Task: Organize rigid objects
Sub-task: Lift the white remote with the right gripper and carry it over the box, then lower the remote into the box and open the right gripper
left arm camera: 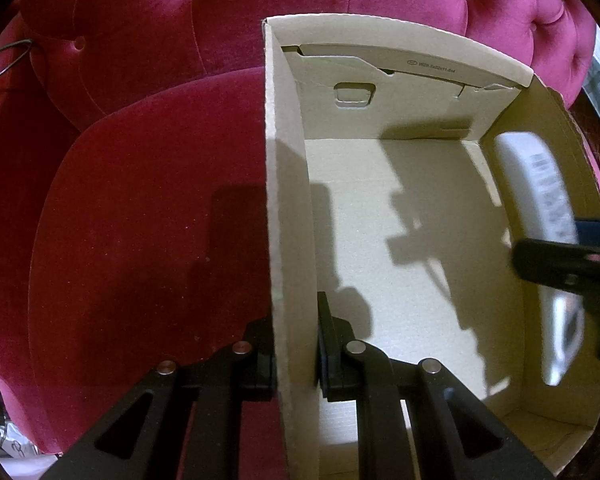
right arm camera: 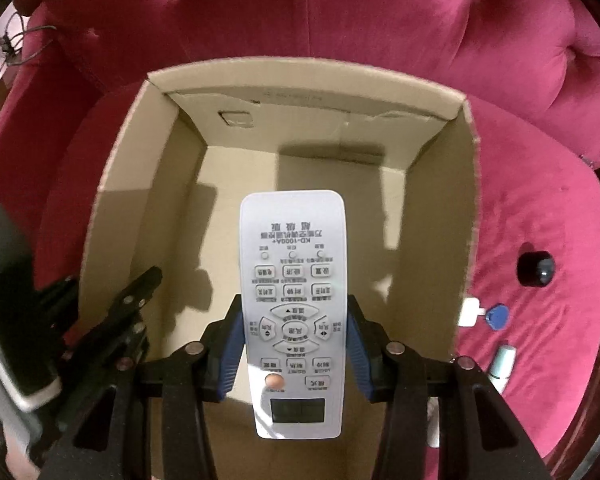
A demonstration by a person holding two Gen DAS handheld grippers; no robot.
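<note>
The white remote control (right arm camera: 293, 312) is held over the open cardboard box (right arm camera: 466, 200), face up, its far end pointing toward the box's back wall. It looks like a light, stiff plastic slab — smooth on its long edges, so probably a little slippery, with rubbery buttons and a small display near the held end that are better left unpressed. The sensible hold is the one shown: across the narrow width, on the two long sides around the ring of arrow buttons, where the case is straight and gives flat contact. The right gripper (right arm camera: 293, 344) has its jaws pinching the remote there, blue pads against both edges; most of the body reaches out ahead of the pads, so it may tip if the squeeze loosens.

The left gripper (left arm camera: 296, 356) has its jaws on either side of the box's left wall, one inside and one outside, pressed close on the cardboard — likely steadying it. The box floor appears bare. The box sits on a red velvet sofa (right arm camera: 380, 20). On the cushion right of the box lie a black cap-like object (right arm camera: 536, 269), a blue key fob (right arm camera: 498, 315) with a white tag (right arm camera: 469, 312), and a pale tube (right arm camera: 503, 364).
</note>
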